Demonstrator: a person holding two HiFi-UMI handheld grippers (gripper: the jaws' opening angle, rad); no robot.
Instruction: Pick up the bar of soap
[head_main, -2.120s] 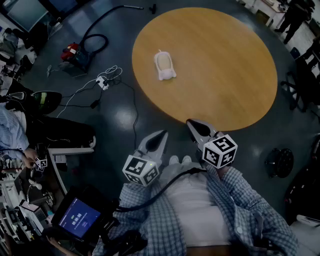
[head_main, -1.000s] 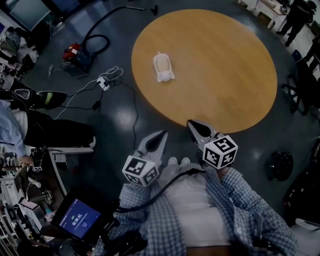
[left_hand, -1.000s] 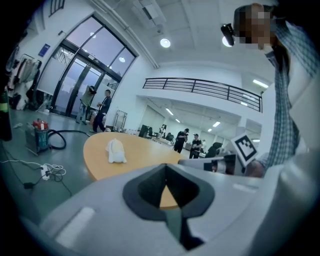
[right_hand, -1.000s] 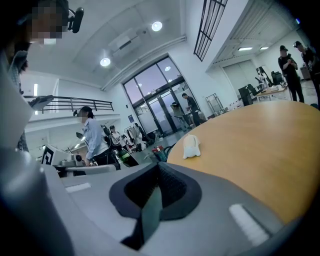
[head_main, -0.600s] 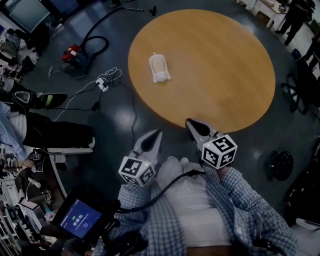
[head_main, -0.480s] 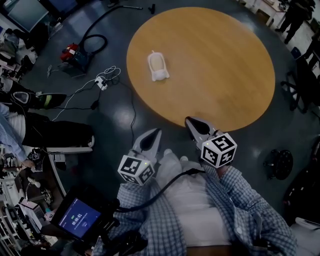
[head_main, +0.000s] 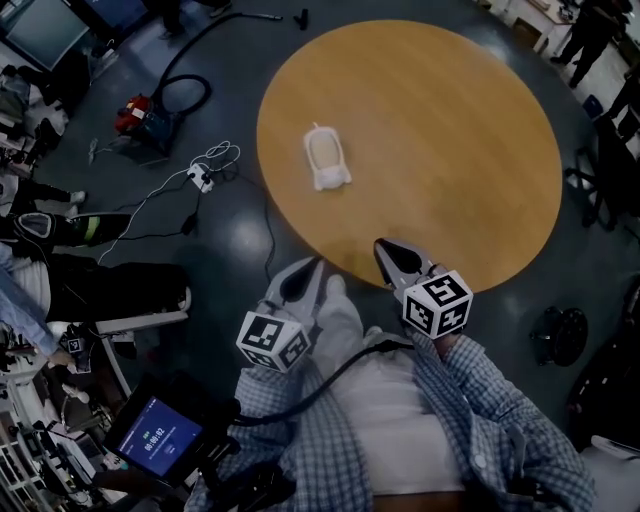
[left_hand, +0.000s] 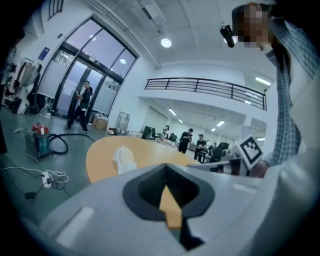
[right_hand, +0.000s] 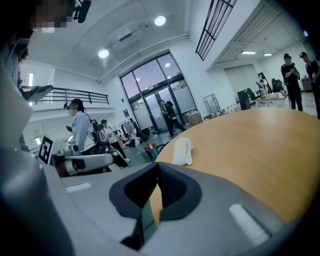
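Our left gripper (head_main: 302, 272) hangs low in front of us with its jaws brought together and nothing between them; in the left gripper view (left_hand: 166, 167) we see only a sliver of tabletop through the gap behind the closed tips. Its tips sit over the dark floor, just short of the near edge of the round wooden table (head_main: 450, 130). Our right gripper (head_main: 385, 250) is likewise fully closed and empty, as its own view (right_hand: 157, 165) shows, and its tips reach over the table's near rim. The bar of soap (head_main: 326, 157) lies on the left part of the table, close to the left edge, farther away than both grippers and well apart from them. It is pale and seems to rest in a white holder. We also see it in the left gripper view (left_hand: 123, 159) and the right gripper view (right_hand: 182, 150). On the floor at far left stands a red vacuum cleaner (head_main: 135, 113)
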